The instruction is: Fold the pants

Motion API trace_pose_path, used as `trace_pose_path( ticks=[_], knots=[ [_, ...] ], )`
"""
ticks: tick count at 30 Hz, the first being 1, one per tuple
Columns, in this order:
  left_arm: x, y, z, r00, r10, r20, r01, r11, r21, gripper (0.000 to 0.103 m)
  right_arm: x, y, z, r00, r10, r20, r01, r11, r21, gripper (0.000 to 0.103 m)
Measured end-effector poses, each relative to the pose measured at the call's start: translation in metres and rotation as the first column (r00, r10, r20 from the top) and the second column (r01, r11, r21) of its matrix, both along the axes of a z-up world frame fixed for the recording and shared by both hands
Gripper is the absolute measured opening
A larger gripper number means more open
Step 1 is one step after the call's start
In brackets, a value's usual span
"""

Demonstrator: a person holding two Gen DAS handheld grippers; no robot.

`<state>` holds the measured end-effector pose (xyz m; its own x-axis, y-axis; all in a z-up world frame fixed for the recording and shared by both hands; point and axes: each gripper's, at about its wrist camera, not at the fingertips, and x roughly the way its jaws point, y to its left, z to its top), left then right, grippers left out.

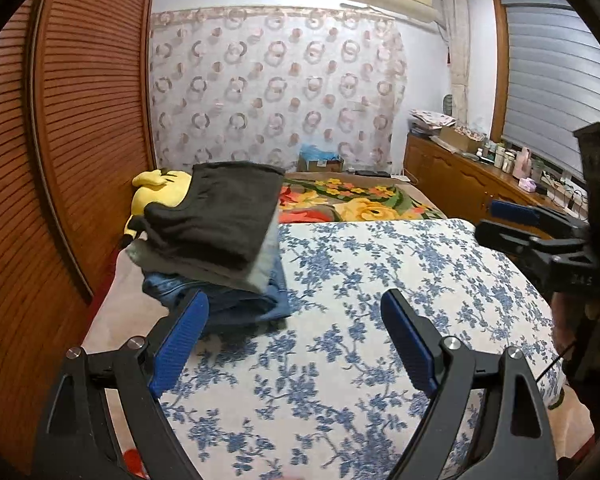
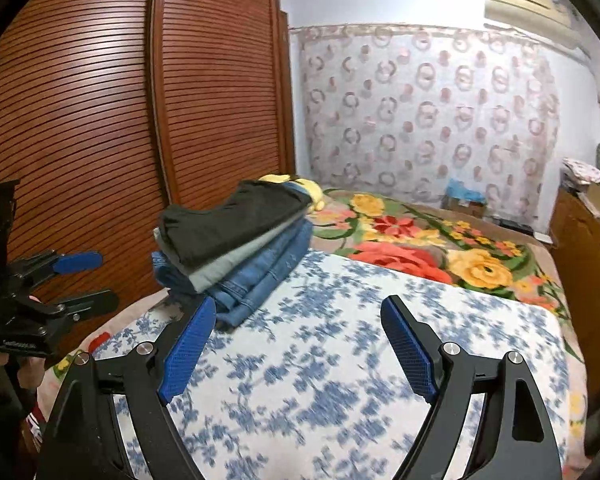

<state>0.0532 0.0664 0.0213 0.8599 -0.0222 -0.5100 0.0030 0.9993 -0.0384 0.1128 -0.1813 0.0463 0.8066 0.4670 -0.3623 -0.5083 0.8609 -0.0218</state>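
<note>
A stack of folded pants lies at the left of the bed: dark pants [image 1: 220, 216] on top, a grey pair [image 1: 256, 272] under them, blue jeans [image 1: 252, 304] at the bottom. The stack also shows in the right wrist view [image 2: 236, 240]. My left gripper [image 1: 294, 312] is open and empty, just in front and right of the stack, above the blue-flowered sheet [image 1: 380, 300]. My right gripper [image 2: 298, 316] is open and empty, right of the stack. Each gripper shows in the other's view, the right one [image 1: 512, 220] and the left one [image 2: 88, 280].
A yellow plush toy [image 1: 160, 192] lies behind the stack. A bright floral blanket [image 2: 420, 240] covers the far bed. Slatted wooden wardrobe doors [image 2: 100, 120] stand close on the left. A wooden dresser [image 1: 460, 172] with clutter runs along the right.
</note>
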Motion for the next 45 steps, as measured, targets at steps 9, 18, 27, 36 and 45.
trace_pose_path(
  ticks=[9,18,27,36,45],
  knots=[
    [0.004,-0.040,0.004,0.998,-0.066,0.014,0.066,0.998,-0.012,0.088,-0.048,-0.041,0.003,0.991,-0.133,0.000,0.133,0.990,0.038,0.086],
    [0.010,-0.066,0.000,0.997,-0.081,-0.003,0.081,0.996,-0.020,0.088,-0.077,-0.056,0.001,0.973,-0.230,-0.011,0.230,0.972,0.053,0.086],
    [0.013,-0.086,0.011,0.994,-0.113,0.013,0.113,0.993,-0.019,0.088,-0.084,-0.058,0.007,0.946,-0.324,-0.012,0.324,0.944,0.067,0.086],
    [0.006,-0.099,0.035,0.990,-0.129,0.055,0.129,0.992,-0.006,0.088,-0.103,-0.049,0.015,0.933,-0.358,0.024,0.355,0.931,0.088,0.086],
    [-0.006,-0.101,0.056,0.987,-0.122,0.103,0.123,0.992,0.001,0.088,-0.118,-0.044,0.019,0.928,-0.367,0.065,0.359,0.926,0.115,0.086]
  ],
)
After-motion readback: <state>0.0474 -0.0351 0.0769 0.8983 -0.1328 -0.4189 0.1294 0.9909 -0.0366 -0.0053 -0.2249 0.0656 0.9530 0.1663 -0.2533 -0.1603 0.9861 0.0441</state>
